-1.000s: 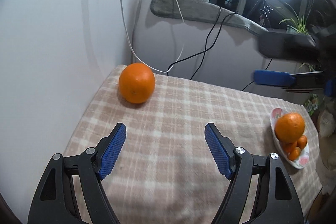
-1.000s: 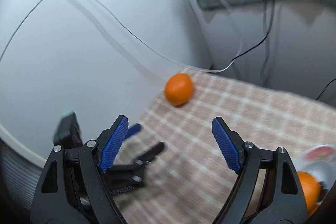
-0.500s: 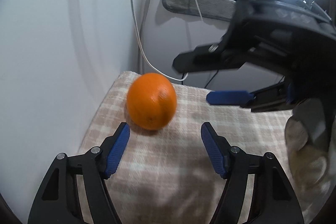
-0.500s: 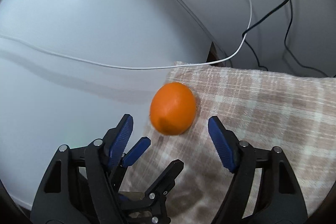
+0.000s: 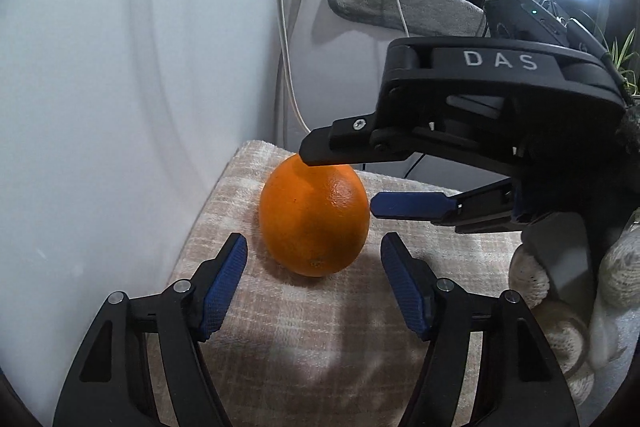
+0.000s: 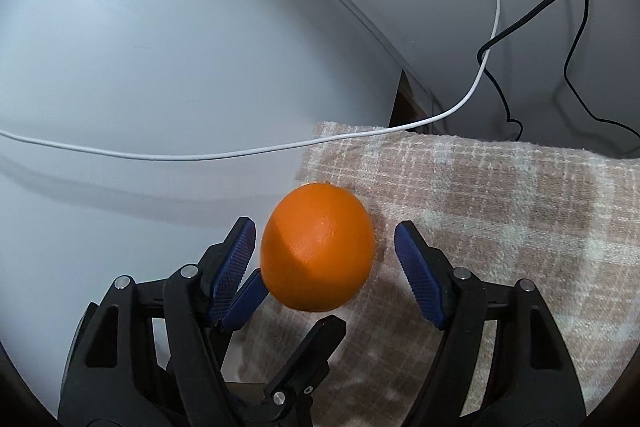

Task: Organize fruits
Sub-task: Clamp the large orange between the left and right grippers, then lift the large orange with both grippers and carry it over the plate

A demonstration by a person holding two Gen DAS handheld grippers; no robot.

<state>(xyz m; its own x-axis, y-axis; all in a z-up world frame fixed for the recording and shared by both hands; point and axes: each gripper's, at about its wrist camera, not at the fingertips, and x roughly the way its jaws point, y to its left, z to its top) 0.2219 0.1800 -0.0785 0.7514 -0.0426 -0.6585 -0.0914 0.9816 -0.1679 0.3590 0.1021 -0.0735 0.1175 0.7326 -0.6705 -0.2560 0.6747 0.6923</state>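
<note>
Here the checked cloth (image 5: 312, 331) bears one orange (image 5: 314, 215) at its far corner by the wall. Both claws have just been narrowing: the right gripper (image 6: 326, 259) brackets the orange, pads just clear, while the left gripper (image 5: 314, 281) stands spread, just short. Judged step: grasp; next, the right jaws close gently and lift.

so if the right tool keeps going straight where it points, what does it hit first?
Most likely the orange: it sits dead ahead, between the open pads of the right tool, with gaps on both sides. The left tool's fingers lie just below that line, so depth there is uncertain.
</note>
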